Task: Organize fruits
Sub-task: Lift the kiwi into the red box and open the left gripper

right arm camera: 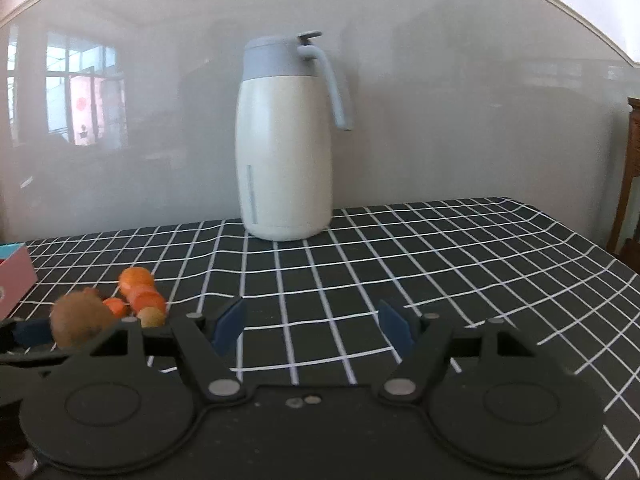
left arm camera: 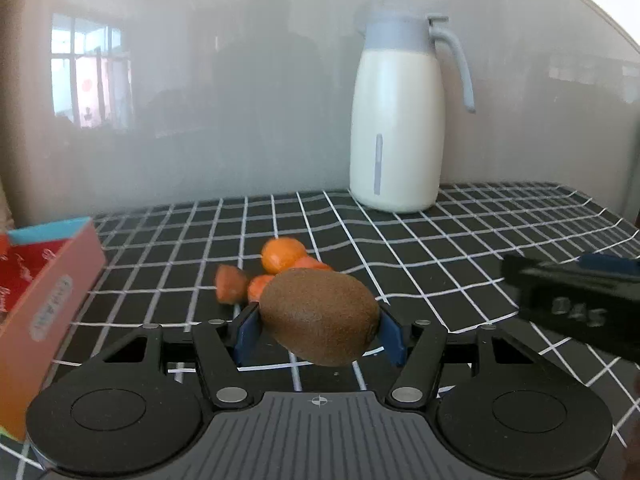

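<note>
Left gripper [left arm camera: 319, 330]: blue pads clamped on kiwi [left arm camera: 319, 316], long axis crosswise between pads, apparently lifted off checked cloth [left arm camera: 440, 264]. Right gripper [right arm camera: 312, 324]: jaws apart, empty. Box [left arm camera: 48, 300] lies left of kiwi, nearest left hand. Orange fruits [left arm camera: 282, 254] just beyond.

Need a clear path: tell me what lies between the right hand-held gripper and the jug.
Only bare checked tablecloth lies between the open right hand-held gripper and the jug, seen in the right wrist view.
</note>
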`<state>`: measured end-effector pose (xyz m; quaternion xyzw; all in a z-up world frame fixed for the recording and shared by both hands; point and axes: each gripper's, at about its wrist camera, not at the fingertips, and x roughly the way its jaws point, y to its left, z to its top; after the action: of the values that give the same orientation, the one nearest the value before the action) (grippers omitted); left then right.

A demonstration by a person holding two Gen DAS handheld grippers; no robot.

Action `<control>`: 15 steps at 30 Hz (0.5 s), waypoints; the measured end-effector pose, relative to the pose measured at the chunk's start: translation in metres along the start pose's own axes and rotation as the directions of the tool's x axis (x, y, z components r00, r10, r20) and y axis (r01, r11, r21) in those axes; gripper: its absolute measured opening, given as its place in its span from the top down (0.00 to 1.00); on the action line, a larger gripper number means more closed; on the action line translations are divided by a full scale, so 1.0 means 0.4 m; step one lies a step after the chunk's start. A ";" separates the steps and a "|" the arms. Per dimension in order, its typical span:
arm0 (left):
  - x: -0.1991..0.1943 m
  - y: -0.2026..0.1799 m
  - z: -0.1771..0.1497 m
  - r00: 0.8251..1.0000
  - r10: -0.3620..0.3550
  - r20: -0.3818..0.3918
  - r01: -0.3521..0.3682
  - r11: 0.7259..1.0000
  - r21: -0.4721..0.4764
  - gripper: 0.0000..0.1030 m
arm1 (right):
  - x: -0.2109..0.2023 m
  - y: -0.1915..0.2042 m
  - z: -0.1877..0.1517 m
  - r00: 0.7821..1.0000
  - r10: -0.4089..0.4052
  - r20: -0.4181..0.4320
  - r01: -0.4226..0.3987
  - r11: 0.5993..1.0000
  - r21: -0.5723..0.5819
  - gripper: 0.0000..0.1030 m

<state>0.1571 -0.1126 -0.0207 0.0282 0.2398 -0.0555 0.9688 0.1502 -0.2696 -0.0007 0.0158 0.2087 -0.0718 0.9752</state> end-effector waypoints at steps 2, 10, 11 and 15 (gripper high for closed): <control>-0.029 0.019 0.004 1.000 -0.001 0.018 0.001 1.000 -0.001 0.41 | 0.002 0.010 -0.001 1.000 0.007 -0.006 -0.008 1.000 -0.003 0.30; -0.114 0.098 0.022 0.997 0.028 0.073 -0.028 1.000 0.001 0.41 | -0.002 0.047 -0.001 1.000 0.022 -0.005 -0.022 1.000 -0.019 0.30; -0.122 0.110 0.023 0.996 0.034 0.077 -0.033 0.999 -0.002 0.41 | -0.001 0.054 -0.001 1.000 0.025 -0.005 -0.025 0.999 -0.023 0.30; -0.152 0.153 0.033 0.993 0.059 0.100 -0.058 0.998 -0.014 0.41 | -0.002 0.079 -0.003 0.999 0.036 -0.007 -0.036 0.999 -0.032 0.30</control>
<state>0.1173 -0.0474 0.0212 0.0270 0.1903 -0.0272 0.9810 0.1534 -0.2379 -0.0016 0.0040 0.2125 -0.0508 0.9758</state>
